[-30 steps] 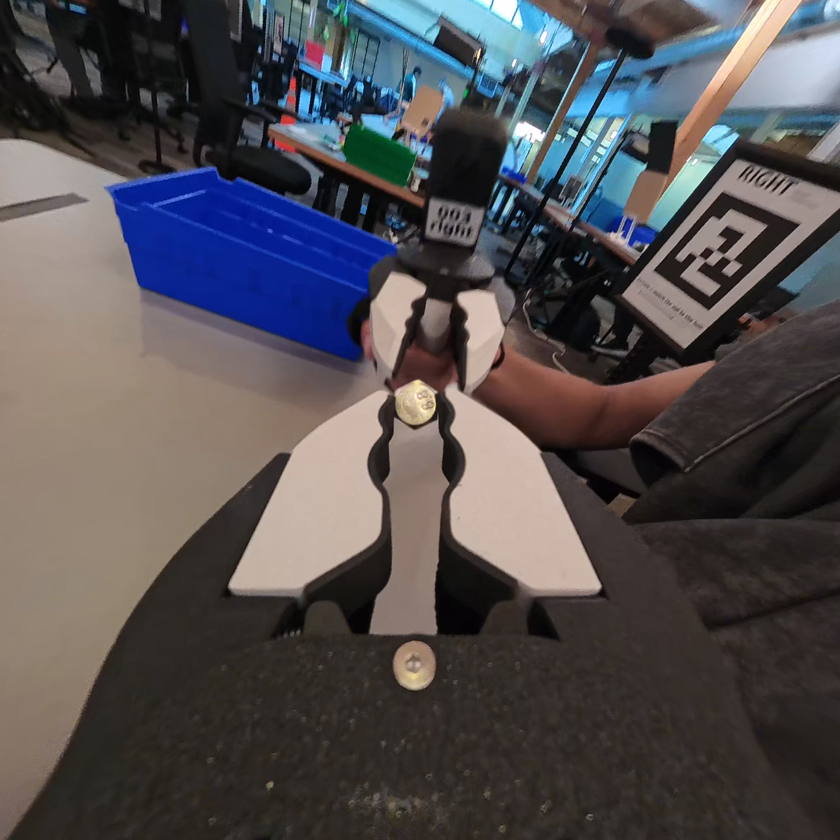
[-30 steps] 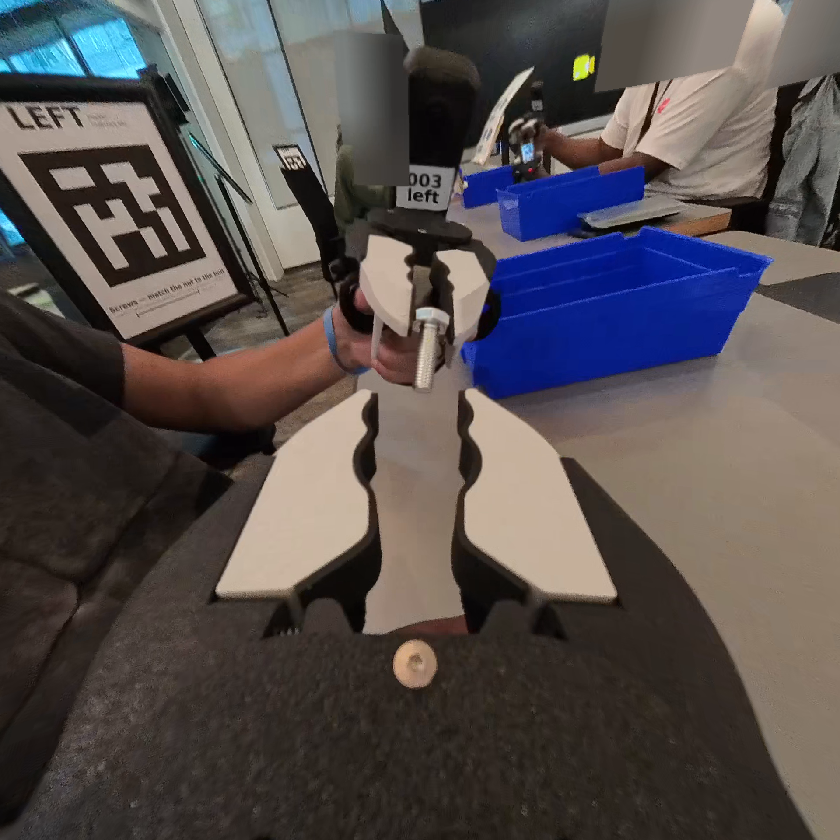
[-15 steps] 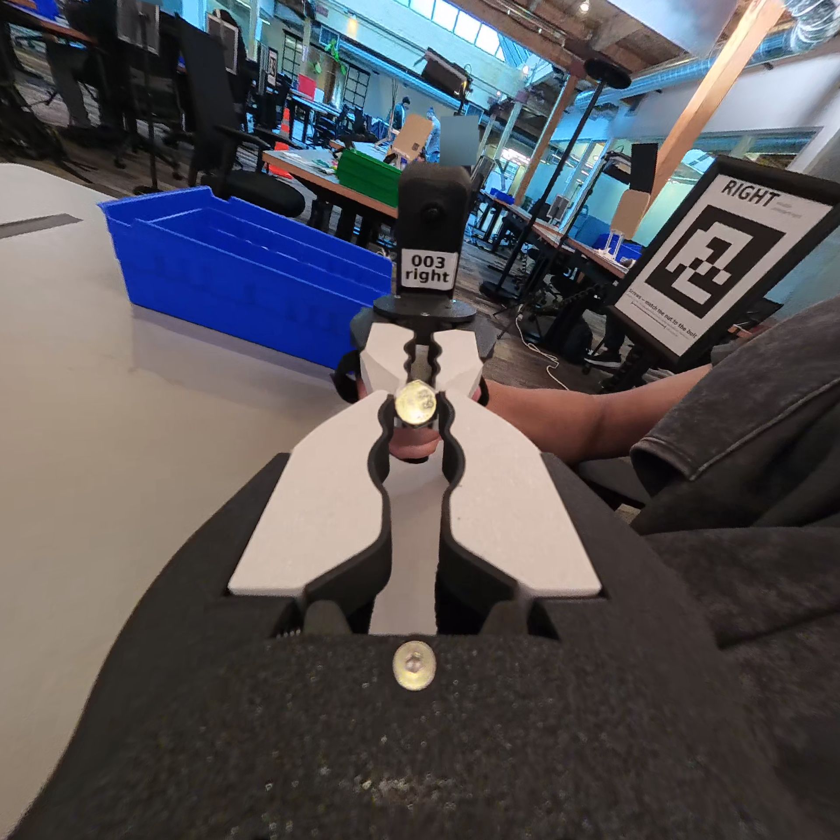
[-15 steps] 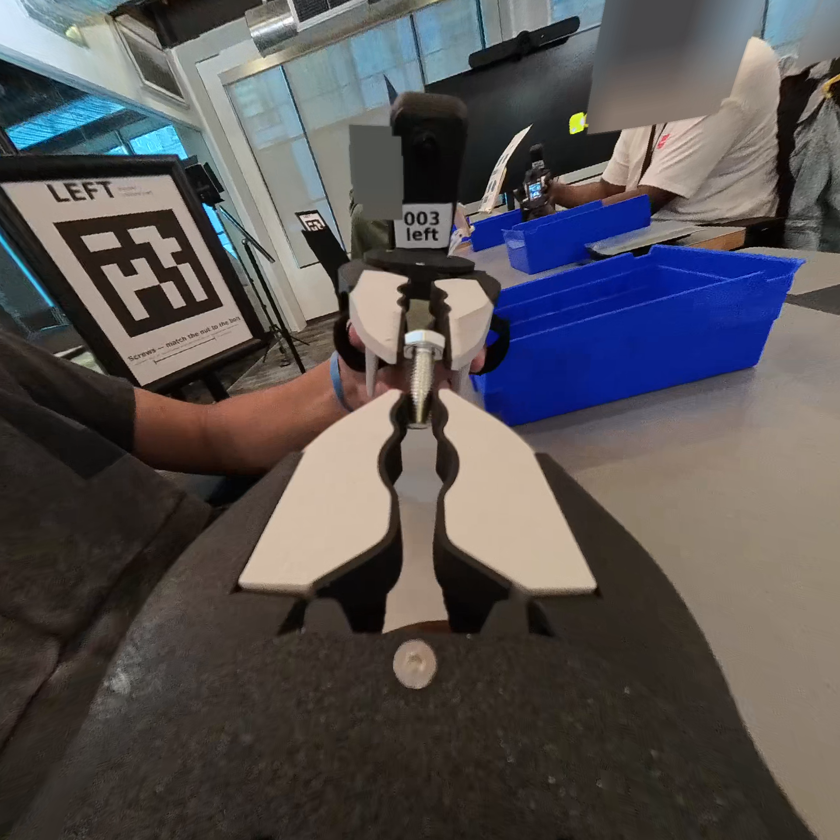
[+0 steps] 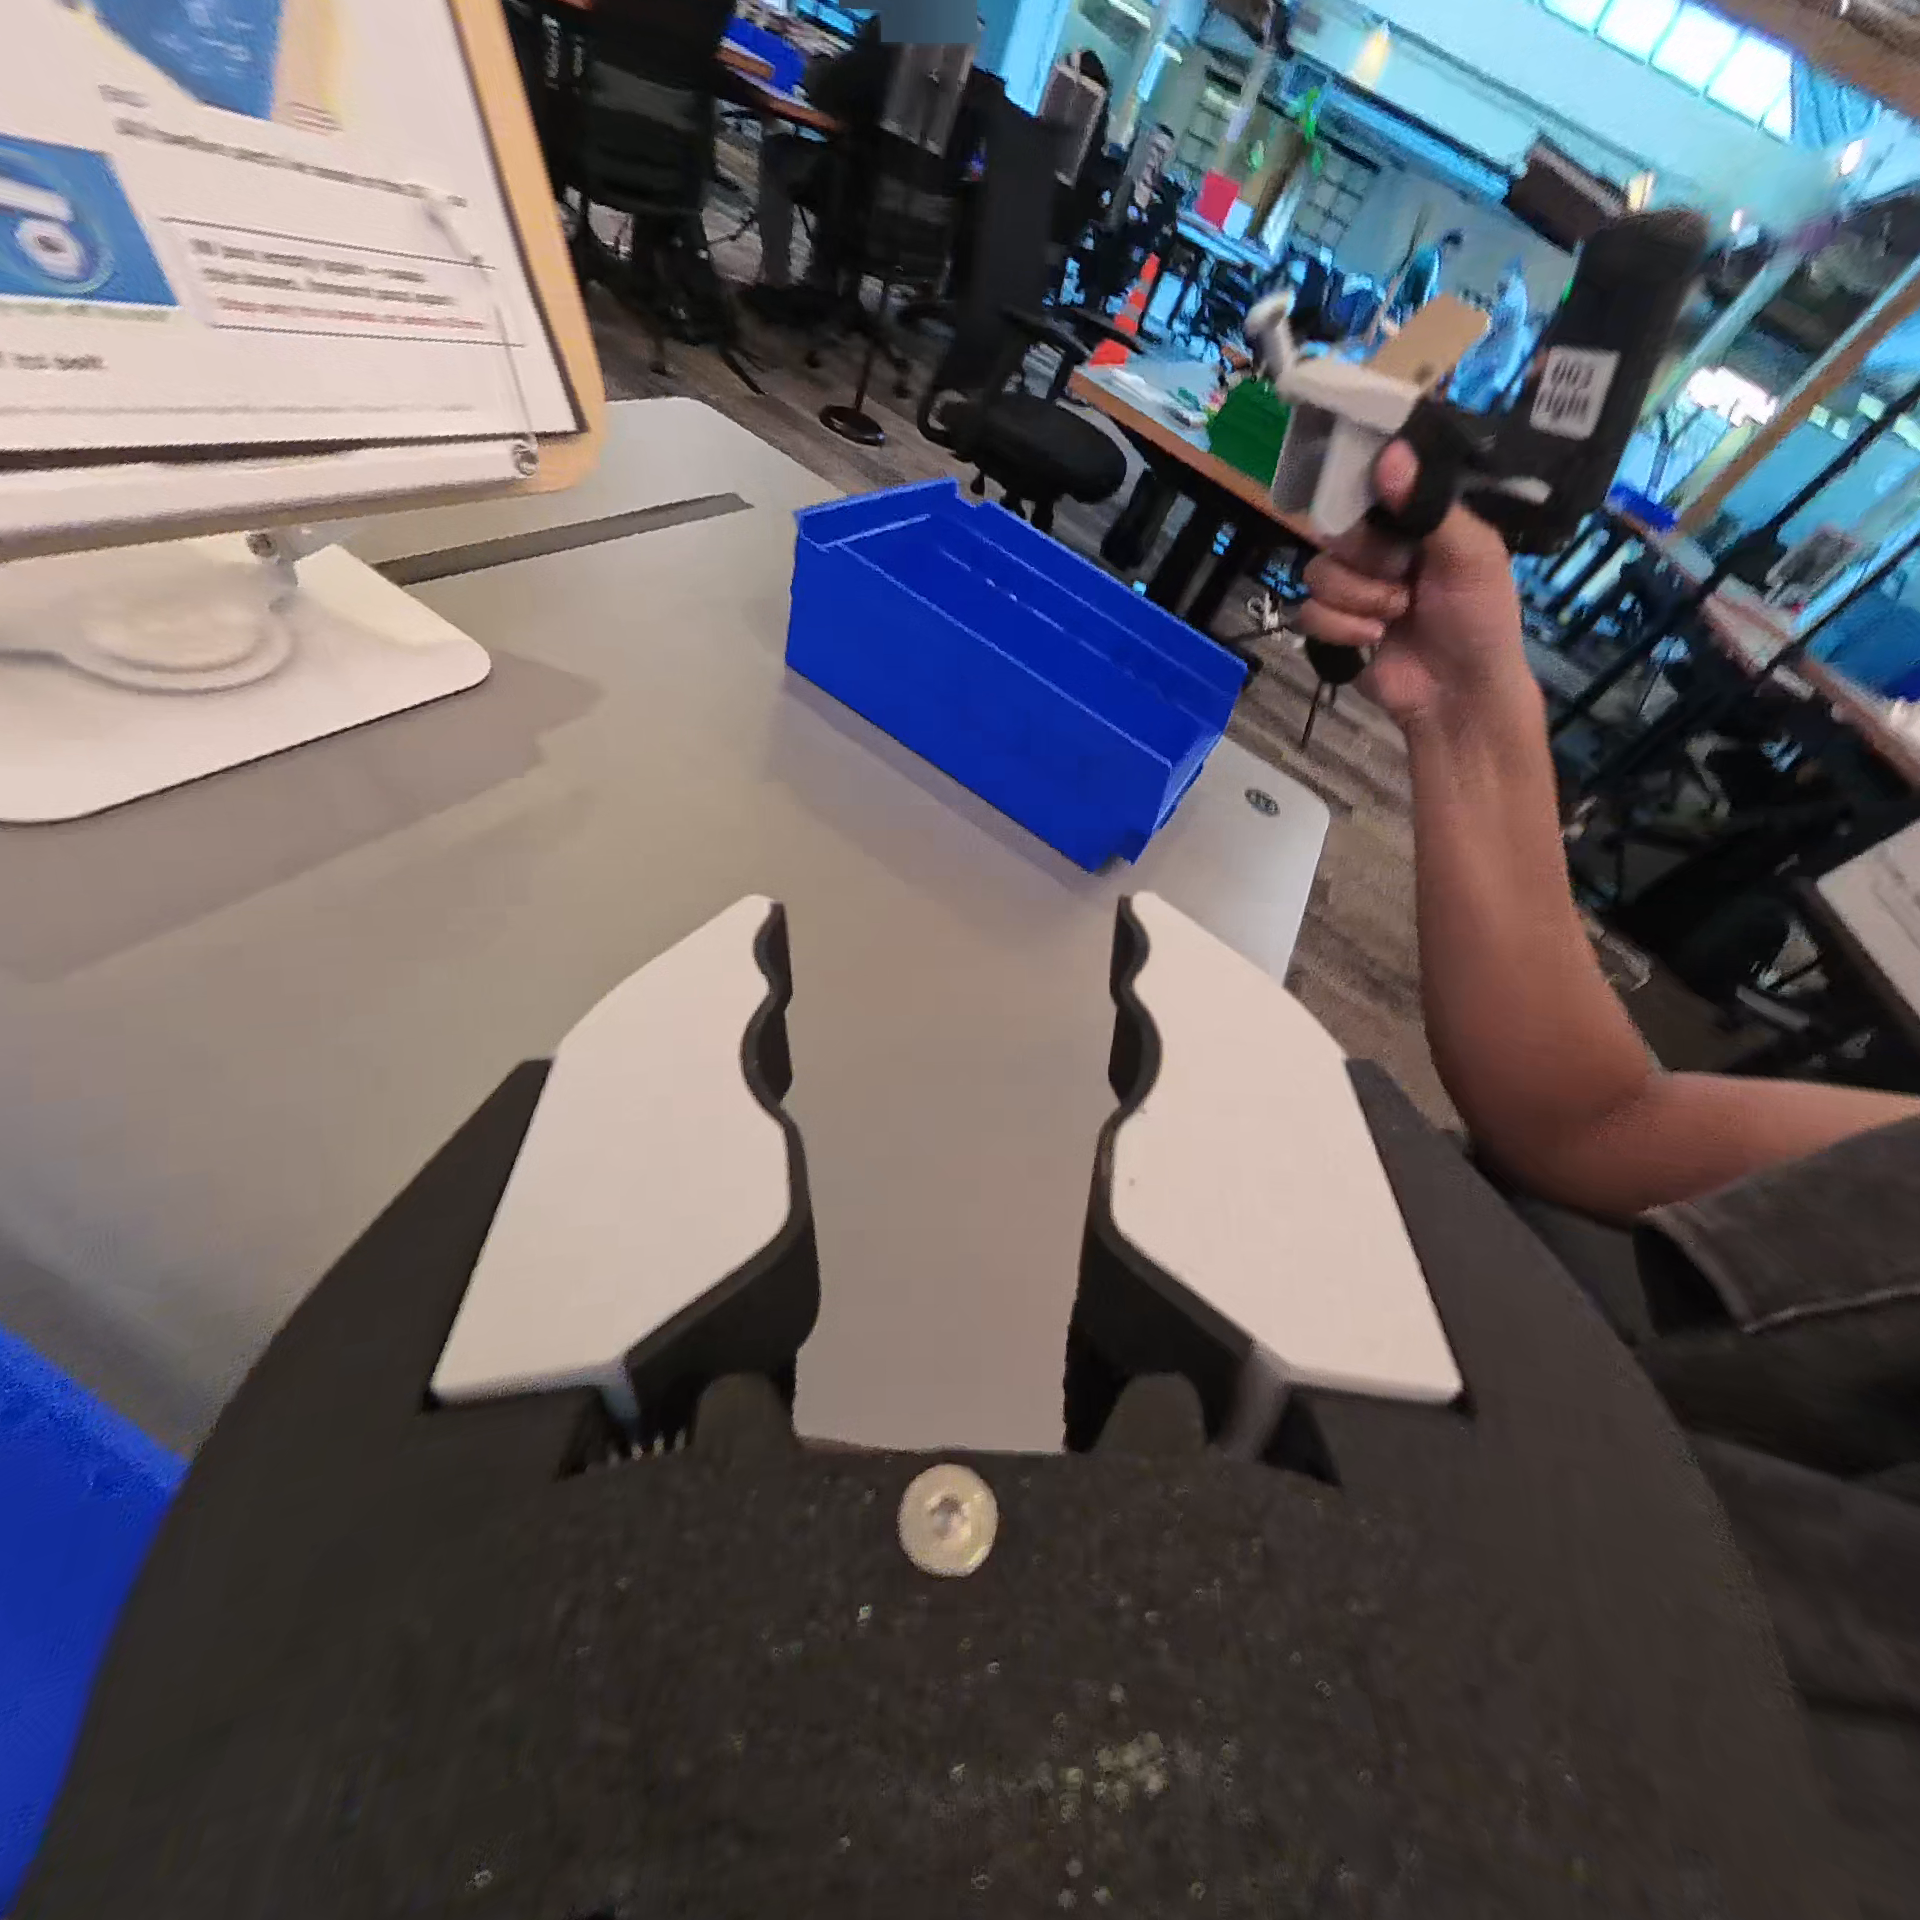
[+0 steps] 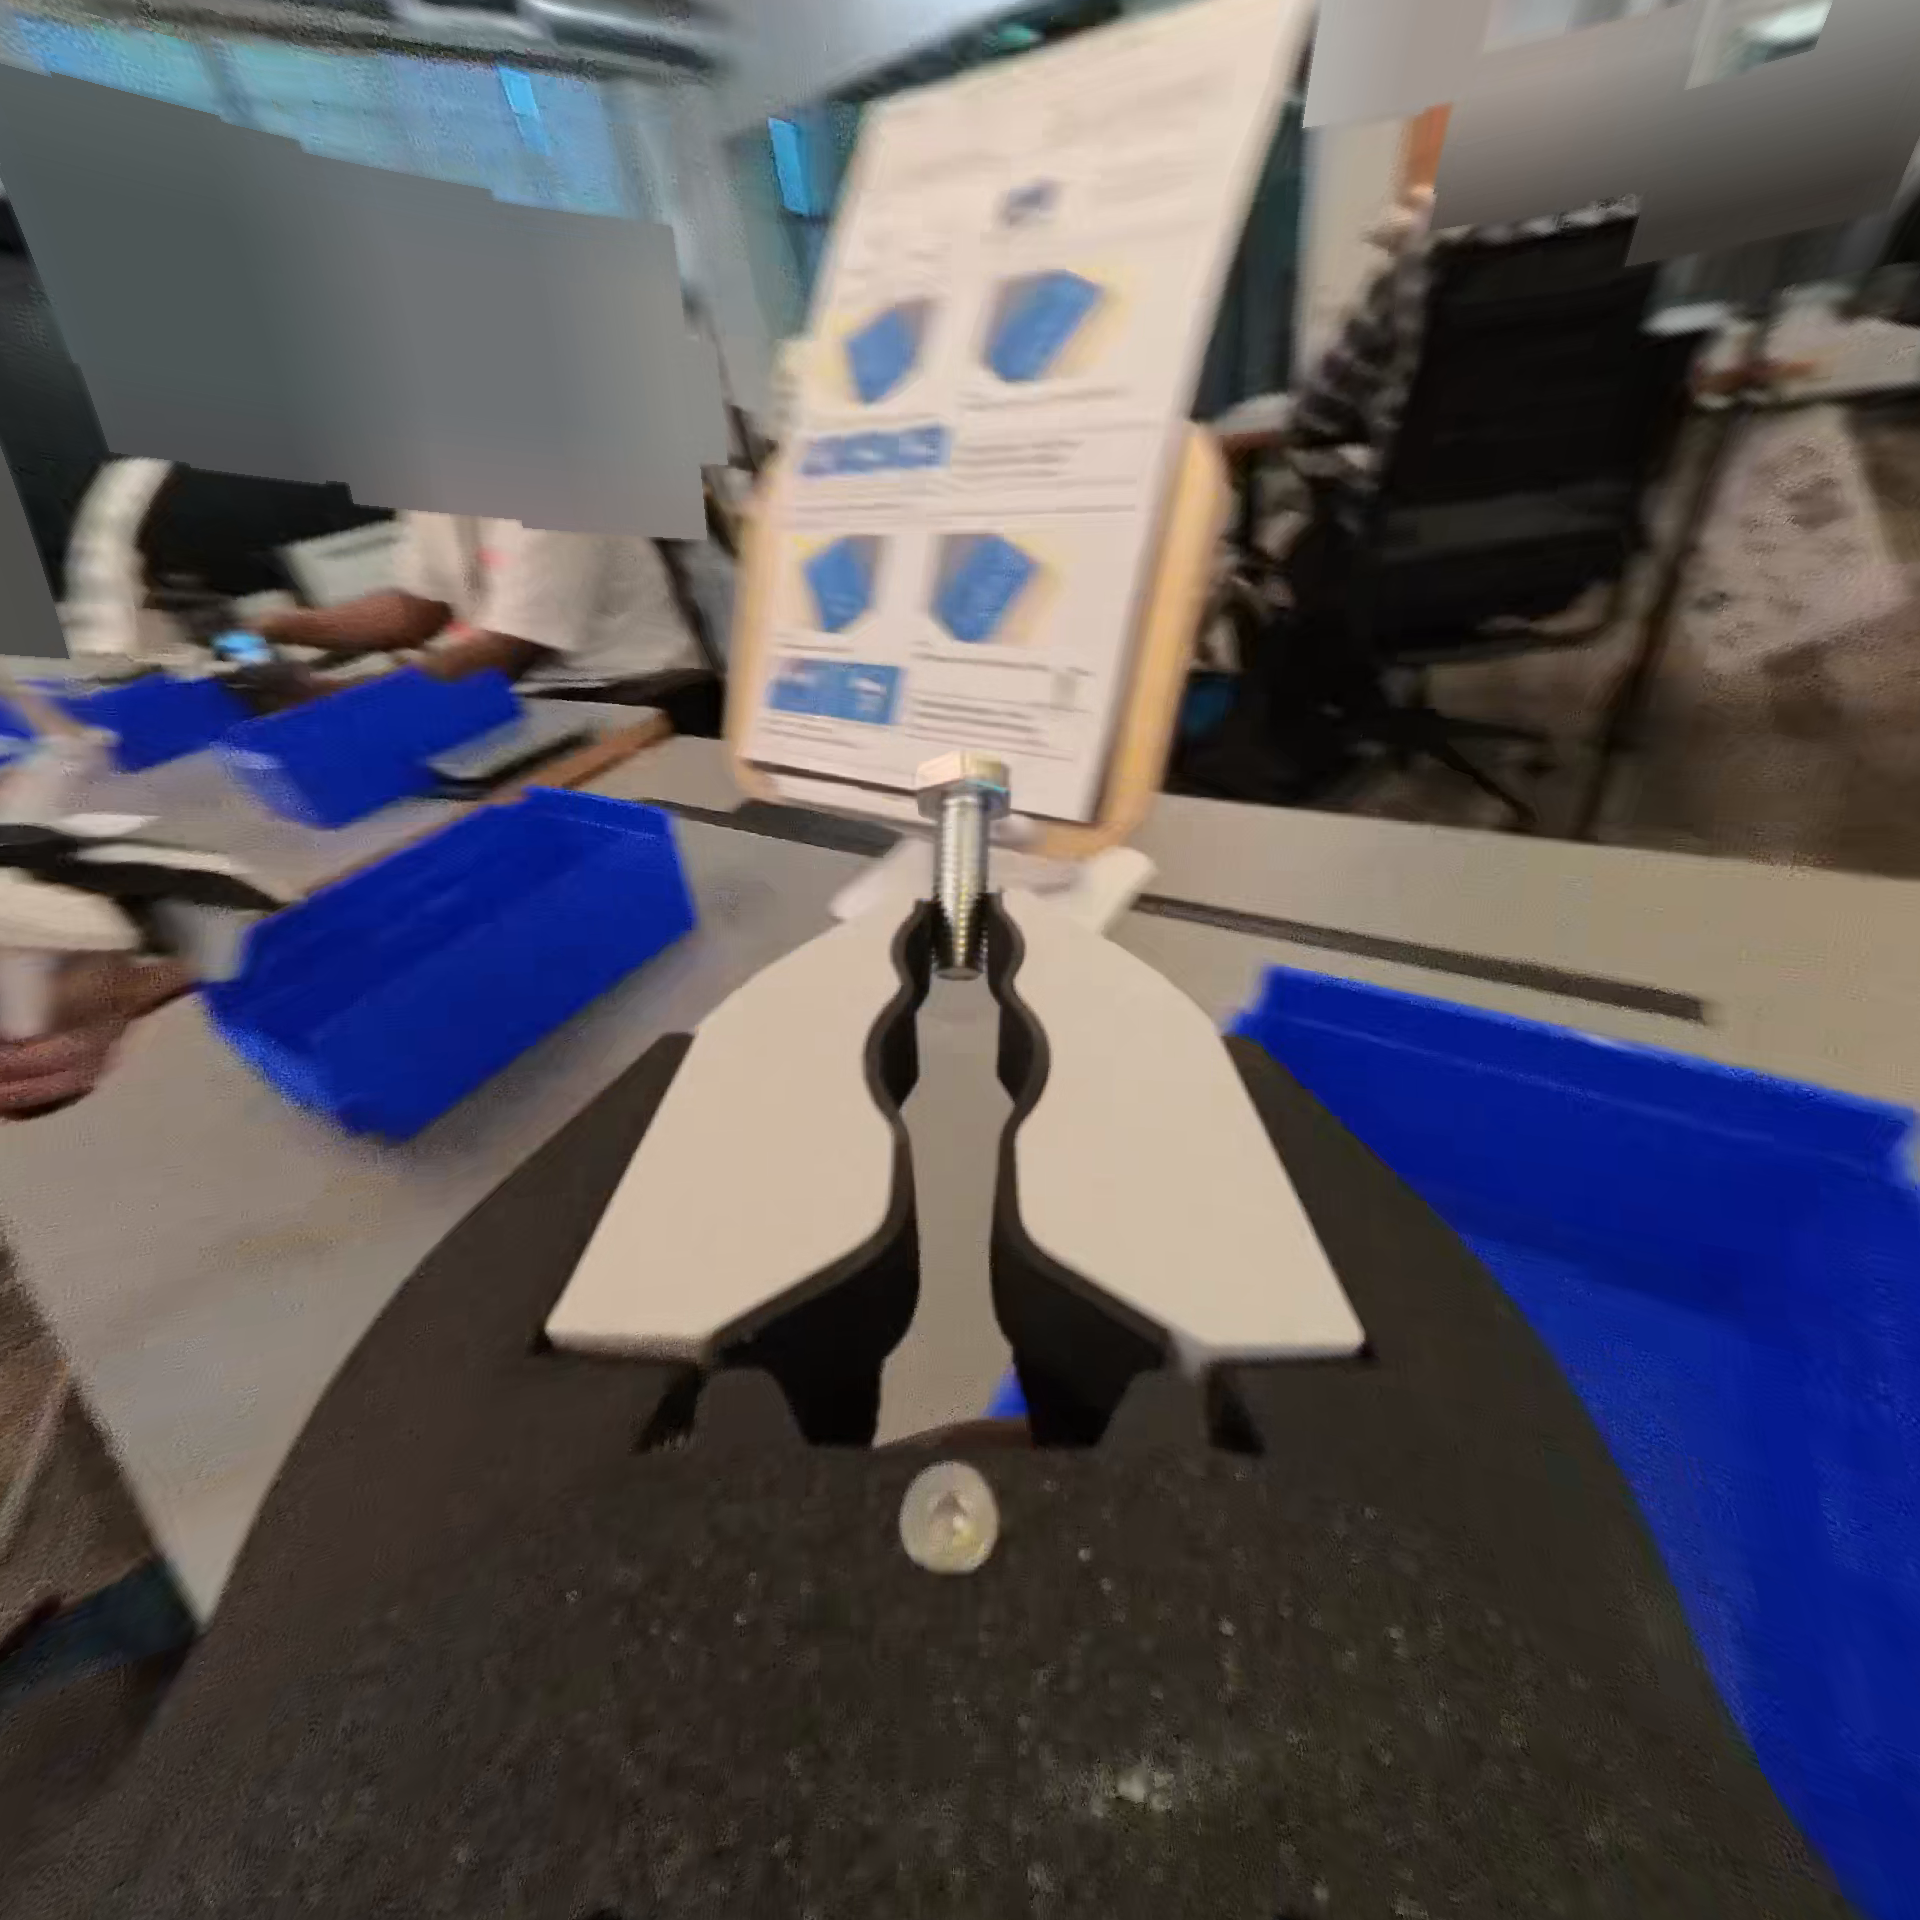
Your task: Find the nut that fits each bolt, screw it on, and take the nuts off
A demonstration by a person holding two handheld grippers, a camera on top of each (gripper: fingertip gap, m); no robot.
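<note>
My right gripper (image 6: 958,920) is shut on a silver bolt (image 6: 961,852). The bolt stands upright, hex head on top, its threaded end pinched between the fingertips. That gripper also shows in the left wrist view (image 5: 1351,416), raised at the far right in a person's hand, with the bolt head (image 5: 1270,317) at its tip. My left gripper (image 5: 945,925) is open wide and empty above the grey table (image 5: 416,935). No nut is in view.
A blue bin (image 5: 997,665) stands on the table ahead of the left gripper; it also shows in the right wrist view (image 6: 447,945). Another blue bin (image 6: 1621,1195) lies at the right. An instruction sheet on a white stand (image 6: 997,447) stands behind. People sit at a far table. Tip to tip, the grippers are about 35 cm apart.
My left gripper let go of the bolt's head, opened wide and swung left and away. My right gripper, shut on the bolt's threads half a second ago, carried the bolt off.
</note>
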